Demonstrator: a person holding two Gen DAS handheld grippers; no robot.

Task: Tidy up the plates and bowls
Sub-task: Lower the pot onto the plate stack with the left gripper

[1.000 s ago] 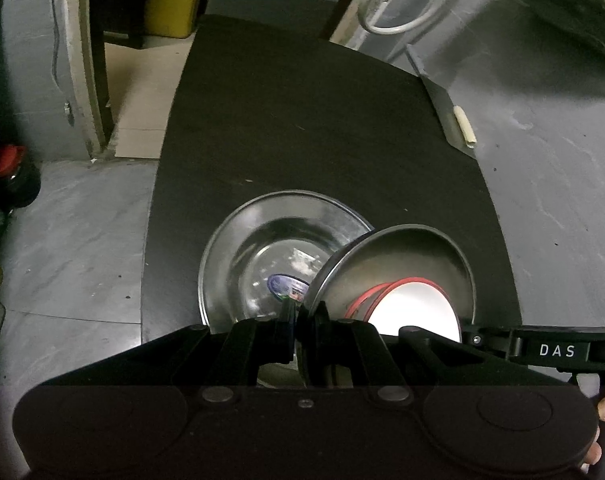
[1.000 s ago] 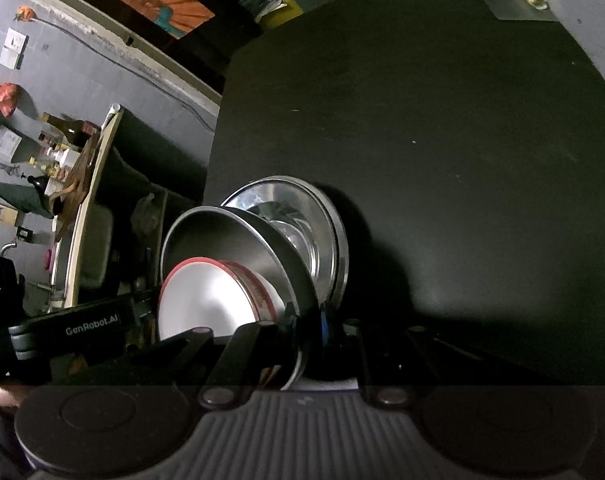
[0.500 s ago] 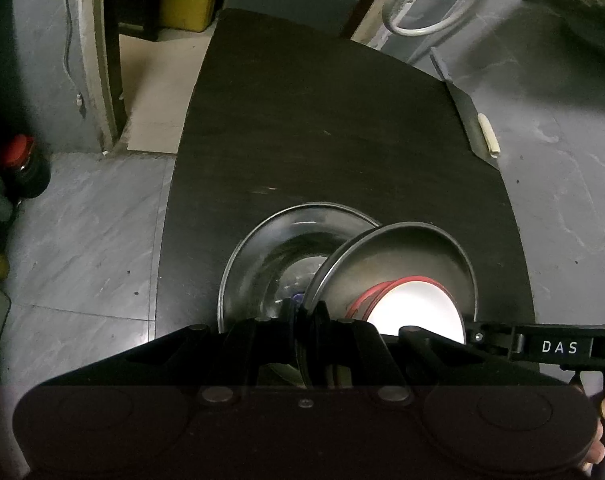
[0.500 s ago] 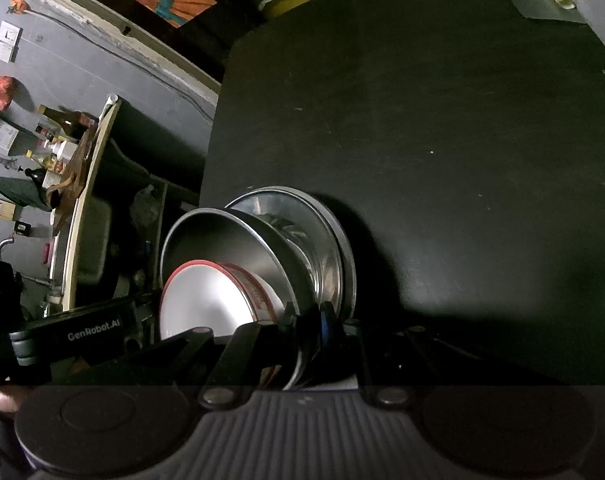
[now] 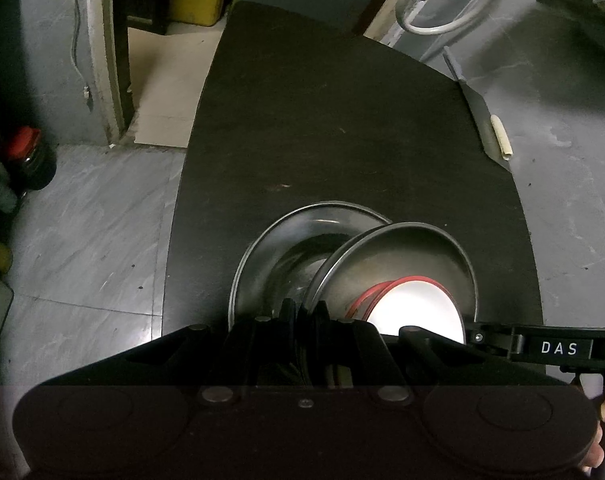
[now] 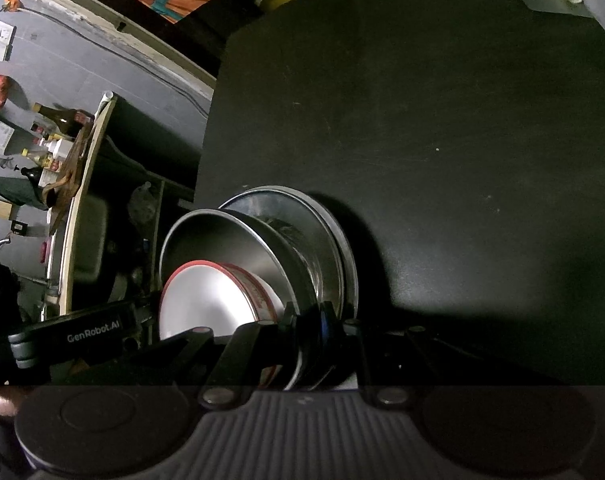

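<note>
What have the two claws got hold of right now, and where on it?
Both claws pinch rims. The left claw is shut on the steel bowl with the red-rimmed white bowl inside; the right claw grips the same bowl's opposite rim.

Over the last second the steel bowl (image 5: 398, 256) with the red-rimmed white bowl (image 5: 414, 304) is carried further over the steel plate (image 5: 286, 248); the plate's blue label, visible earlier, is now covered, and more table (image 5: 342, 120) is seen
</note>
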